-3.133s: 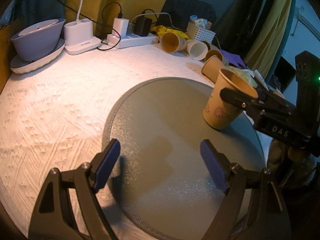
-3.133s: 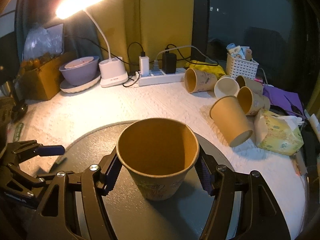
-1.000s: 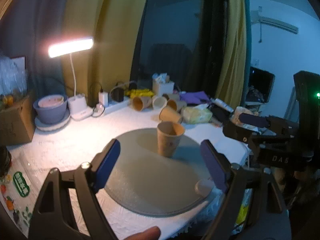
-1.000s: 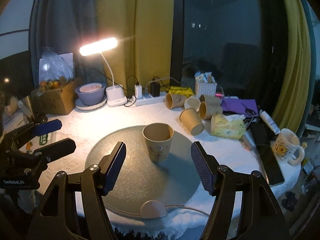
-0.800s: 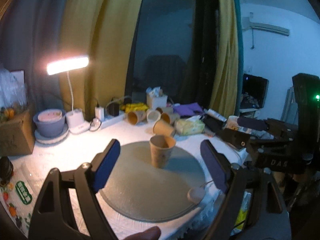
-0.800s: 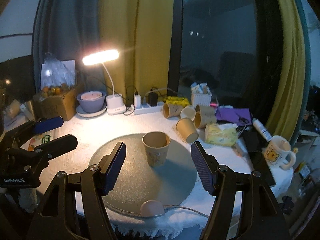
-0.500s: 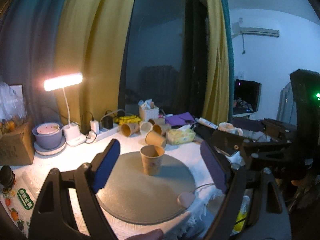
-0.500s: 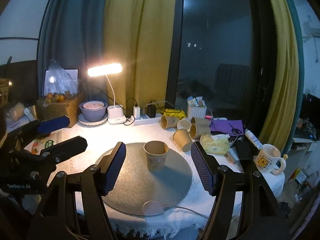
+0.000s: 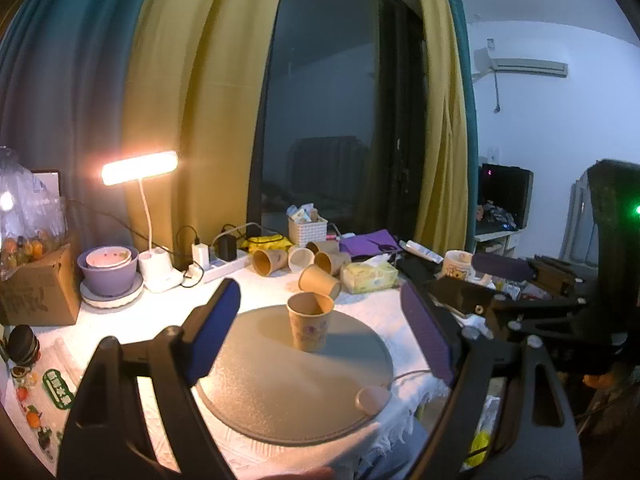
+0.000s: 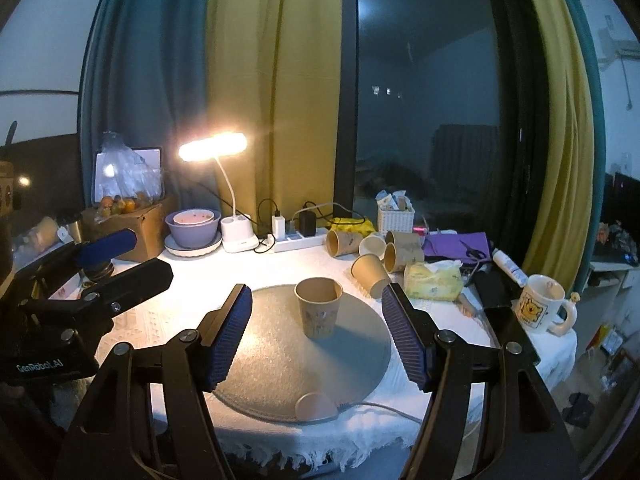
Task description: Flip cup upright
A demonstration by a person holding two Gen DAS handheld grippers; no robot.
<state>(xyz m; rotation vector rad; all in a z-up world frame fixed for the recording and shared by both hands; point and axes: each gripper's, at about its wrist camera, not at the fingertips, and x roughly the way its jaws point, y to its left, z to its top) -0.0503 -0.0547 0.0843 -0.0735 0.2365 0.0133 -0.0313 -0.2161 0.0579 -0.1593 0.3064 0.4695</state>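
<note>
A brown paper cup point(image 9: 309, 325) point(image 10: 319, 306) stands upright, mouth up, on the round grey mat point(image 9: 280, 392) point(image 10: 272, 364) on the white-clothed table. My left gripper point(image 9: 320, 340) is open and empty, held well back from and above the table. My right gripper point(image 10: 318, 336) is open and empty too, equally far back. Each gripper shows in the other's view: the right one point(image 9: 492, 280) at the right, the left one point(image 10: 116, 260) at the left.
Several paper cups point(image 10: 376, 254) lie on their sides at the back right beside a tissue pack point(image 10: 434, 276). A lit desk lamp point(image 10: 212, 148), purple bowl point(image 10: 192, 228), power strip point(image 10: 296, 242), white basket point(image 10: 395, 218), cardboard box point(image 10: 132, 220) and mug point(image 10: 538, 308) surround the mat.
Both grippers have pulled further back and up from the table, so the cup looks smaller. The cup stays upright on the mat. Earlier the right gripper held it.
</note>
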